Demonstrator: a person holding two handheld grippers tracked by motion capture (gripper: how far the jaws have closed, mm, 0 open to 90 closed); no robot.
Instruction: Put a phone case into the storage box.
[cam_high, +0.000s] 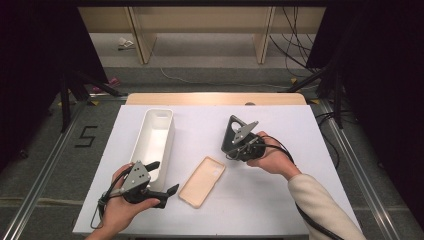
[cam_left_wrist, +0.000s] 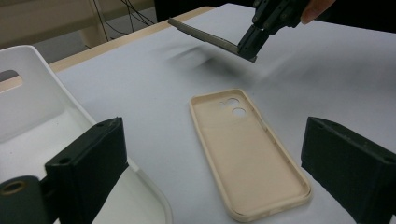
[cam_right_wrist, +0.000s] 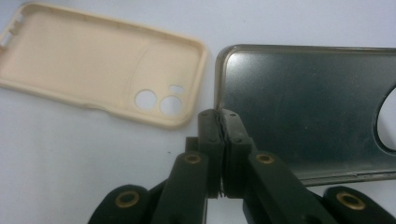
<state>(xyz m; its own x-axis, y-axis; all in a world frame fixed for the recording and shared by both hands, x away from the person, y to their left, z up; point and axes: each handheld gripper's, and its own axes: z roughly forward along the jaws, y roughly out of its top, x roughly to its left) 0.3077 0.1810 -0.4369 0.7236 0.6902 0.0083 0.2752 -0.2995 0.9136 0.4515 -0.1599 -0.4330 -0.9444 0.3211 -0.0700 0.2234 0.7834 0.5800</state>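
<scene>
The right tool (cam_right_wrist: 219, 116) pinches the edge of a dark grey, glossy plastic phone case (cam_right_wrist: 308, 112) with a large round camera cutout and holds it off the white-covered desk (cam_high: 280, 200), its jaws pressed together on the rim. The left tool (cam_high: 165, 184) hovers near the front edge of the desk with its jaws spread wide and nothing between them. A beige, soft-looking phone case (cam_high: 202, 181) lies open side up on the desk between the two hands, just right of a long white plastic bin (cam_high: 152, 142).

The step in hand looks like carrying the dark case, probably toward the bin; the beige one waits its turn. The next move would call for swinging the dark case across the desk, over the beige case, and lining it up along the narrow bin before the jaws let go.

The high view gives the layout: bin, beige case and both hands. The right gripper view shows the grip itself, at the case's thin rim near a corner. The left gripper view shows the dark case edge-on and clearly clear of the surface, with its blurred shadow below.
</scene>
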